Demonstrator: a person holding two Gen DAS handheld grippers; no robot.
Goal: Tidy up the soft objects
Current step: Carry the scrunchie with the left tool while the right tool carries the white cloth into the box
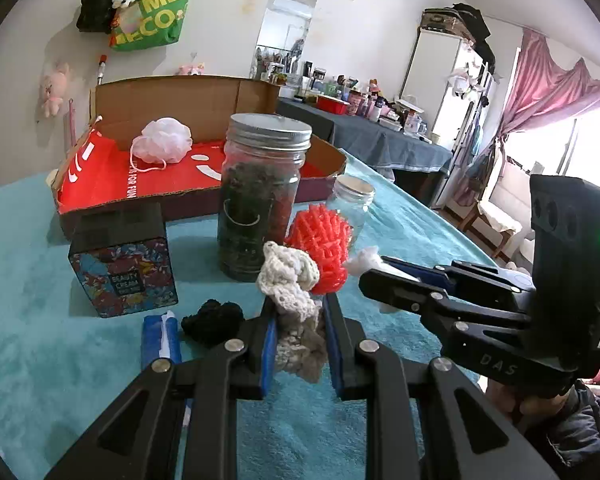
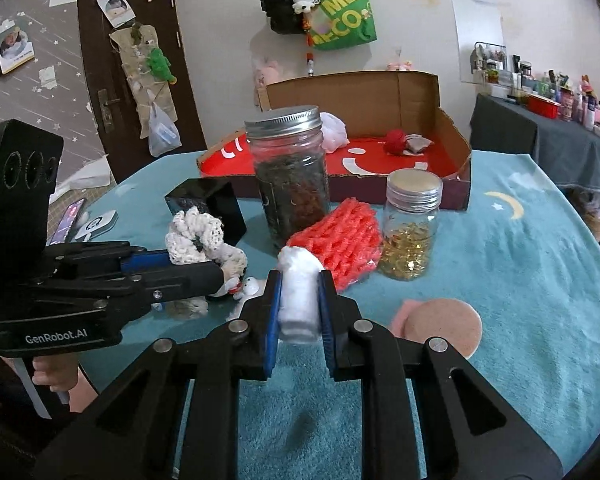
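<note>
The left gripper (image 1: pixel 298 332) is closed on a cream crocheted piece (image 1: pixel 290 280), which bulges up above the blue pads (image 1: pixel 269 350) and hangs a little below them, lifted off the surface (image 1: pixel 40 300). The right gripper (image 2: pixel 299 312) is clamped on a white cotton roll (image 2: pixel 298 300), pinched upright between its pads, also clear of the surface. Just beyond both grippers lies a coral-red spiky mesh piece (image 2: pixel 338 240), resting against a tall lidded jar (image 2: pixel 290 176) of dark contents and beside a smaller jar (image 2: pixel 410 226) of golden beads. A black fuzzy clump (image 1: pixel 212 320) sits on the teal cloth near the left gripper, next to a patterned box (image 1: pixel 124 264). Behind the jars stands an open cardboard box (image 1: pixel 172 96) with a red floor, holding a white mesh puff (image 1: pixel 162 140) and a red yarn ball (image 2: pixel 396 140). Two pink round pads (image 2: pixel 440 326) lie to the right.
</note>
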